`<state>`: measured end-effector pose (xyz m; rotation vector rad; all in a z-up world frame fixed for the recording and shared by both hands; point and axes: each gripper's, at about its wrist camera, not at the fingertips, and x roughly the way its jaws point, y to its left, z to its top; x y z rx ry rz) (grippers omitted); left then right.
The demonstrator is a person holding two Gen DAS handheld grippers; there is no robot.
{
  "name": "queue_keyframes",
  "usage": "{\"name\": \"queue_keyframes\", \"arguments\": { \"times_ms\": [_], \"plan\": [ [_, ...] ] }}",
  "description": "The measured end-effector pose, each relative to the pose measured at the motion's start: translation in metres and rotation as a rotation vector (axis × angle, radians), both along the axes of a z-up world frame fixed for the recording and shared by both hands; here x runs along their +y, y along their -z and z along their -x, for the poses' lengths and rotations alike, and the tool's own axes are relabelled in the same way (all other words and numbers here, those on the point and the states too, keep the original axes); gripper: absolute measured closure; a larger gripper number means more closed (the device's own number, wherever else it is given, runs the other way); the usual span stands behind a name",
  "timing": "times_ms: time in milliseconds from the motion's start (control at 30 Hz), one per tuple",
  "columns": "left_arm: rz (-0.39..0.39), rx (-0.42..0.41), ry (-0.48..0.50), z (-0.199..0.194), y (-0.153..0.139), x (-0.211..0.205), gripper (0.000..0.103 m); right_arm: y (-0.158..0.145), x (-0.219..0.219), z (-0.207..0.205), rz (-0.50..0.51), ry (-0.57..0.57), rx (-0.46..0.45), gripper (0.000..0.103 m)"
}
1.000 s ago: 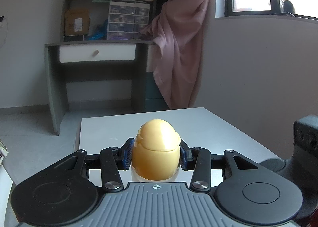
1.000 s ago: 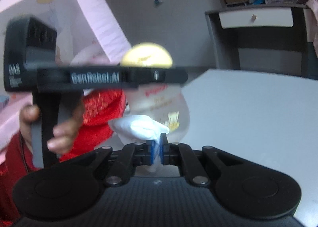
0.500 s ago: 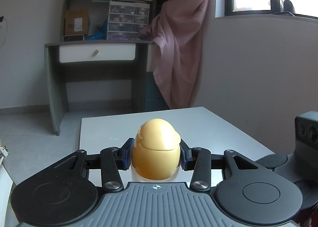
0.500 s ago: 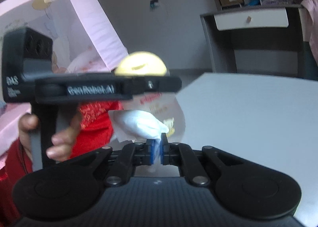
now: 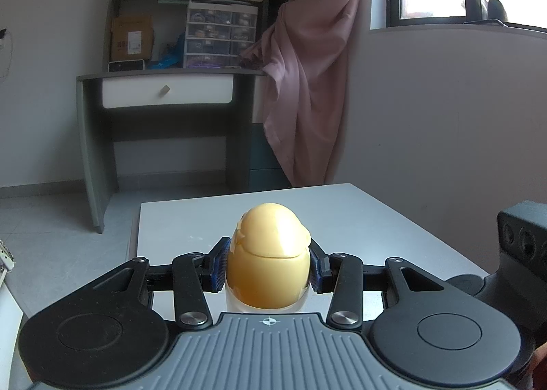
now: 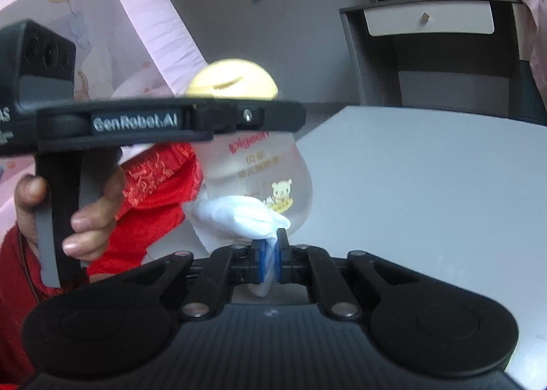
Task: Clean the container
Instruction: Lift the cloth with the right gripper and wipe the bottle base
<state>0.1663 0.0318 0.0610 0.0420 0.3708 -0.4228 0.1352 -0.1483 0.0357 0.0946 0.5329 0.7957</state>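
The right tool (image 6: 270,255) is pinching a white cloth (image 6: 236,217) tight between its pads, pressing it against the frosted body of the bottle (image 6: 270,171). The left tool (image 5: 268,267) is clamping that bottle by its yellow cap (image 5: 270,253), holding it upright over the grey table (image 5: 342,212). Its contents cannot be made out.

grey desk (image 5: 164,96) beside a pink curtain (image 5: 307,82), white table (image 5: 342,212) nearer.
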Motion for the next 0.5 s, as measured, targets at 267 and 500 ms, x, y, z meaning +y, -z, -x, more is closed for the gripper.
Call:
{"name": "queue_keyframes", "arguments": {
  "times_ms": [267, 500],
  "plan": [
    [-0.001, 0.004, -0.002, -0.001, -0.001, 0.001, 0.058, -0.022, -0.009, 0.003, -0.075, 0.030, -0.070, 0.097],
    [0.000, 0.004, -0.002, -0.001, -0.001, 0.003, 0.058, -0.009, -0.004, 0.002, -0.045, 0.034, -0.047, 0.097]
  ]
}}
